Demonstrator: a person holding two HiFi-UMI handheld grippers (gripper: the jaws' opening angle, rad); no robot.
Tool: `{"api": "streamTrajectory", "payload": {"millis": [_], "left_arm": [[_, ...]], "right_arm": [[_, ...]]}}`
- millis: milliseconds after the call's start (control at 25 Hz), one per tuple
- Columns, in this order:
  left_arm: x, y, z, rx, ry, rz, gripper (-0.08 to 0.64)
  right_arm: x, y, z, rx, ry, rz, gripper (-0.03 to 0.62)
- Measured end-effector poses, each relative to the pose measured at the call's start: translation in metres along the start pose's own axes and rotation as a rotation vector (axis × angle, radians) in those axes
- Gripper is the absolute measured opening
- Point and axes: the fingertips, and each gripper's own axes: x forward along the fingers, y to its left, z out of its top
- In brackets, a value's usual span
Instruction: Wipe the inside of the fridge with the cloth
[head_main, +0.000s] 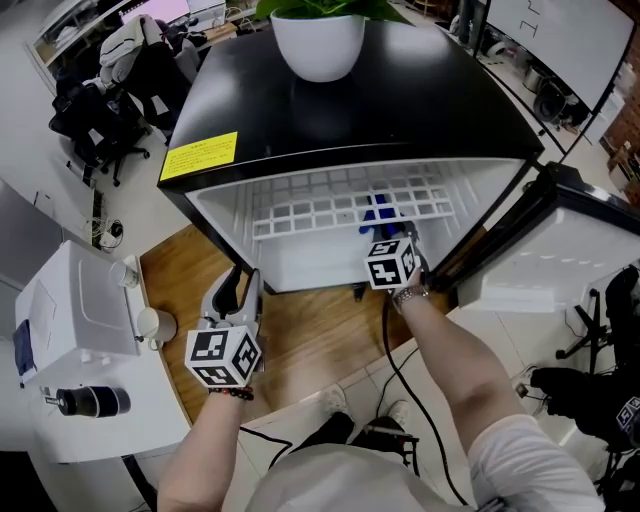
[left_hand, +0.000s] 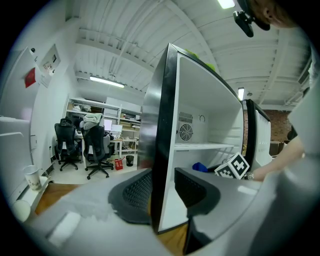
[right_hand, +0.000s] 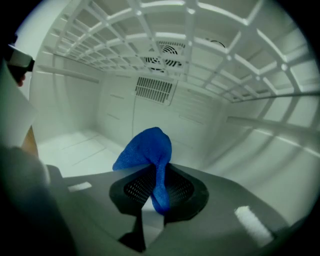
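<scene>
Right hand-held gripper (head_main: 385, 232) clamping blue cloth (right_hand: 145, 150) inside fridge (head_main: 340, 120), forearm outstretched, left hand-held gripper (head_main: 240, 285) parted beside fridge

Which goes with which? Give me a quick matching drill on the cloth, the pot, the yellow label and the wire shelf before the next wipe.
1. blue cloth
2. white pot
3. yellow label
4. wire shelf

A. stuck on the fridge top, front left corner
B. inside the fridge, above the cloth
C. clamped in the right gripper
D. standing on the fridge top, holding a plant

Pairs: 1-C, 2-D, 3-A, 4-B
</scene>
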Motion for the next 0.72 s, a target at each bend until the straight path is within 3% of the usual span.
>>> {"api": "streamTrajectory", "payload": {"millis": [320, 560, 720], "left_arm": [[0.001, -0.001, -0.001, -0.011, -0.005, -0.005, 0.132], [0.001, 0.000, 0.000, -0.011, -0.006, -0.010, 0.132], [0.000, -0.001, 0.000, -0.007, -0.005, -0.014, 0.132]], "right_arm": [[-0.043, 0.091, 0.054, 0.009, -0.142, 0.175, 0.054], [-0.066, 0.168, 0.072, 0.026, -0.171, 0.305, 0.054], [-0.072, 0.208, 0.063, 0.006, -0.147, 0.363, 0.054]]}}
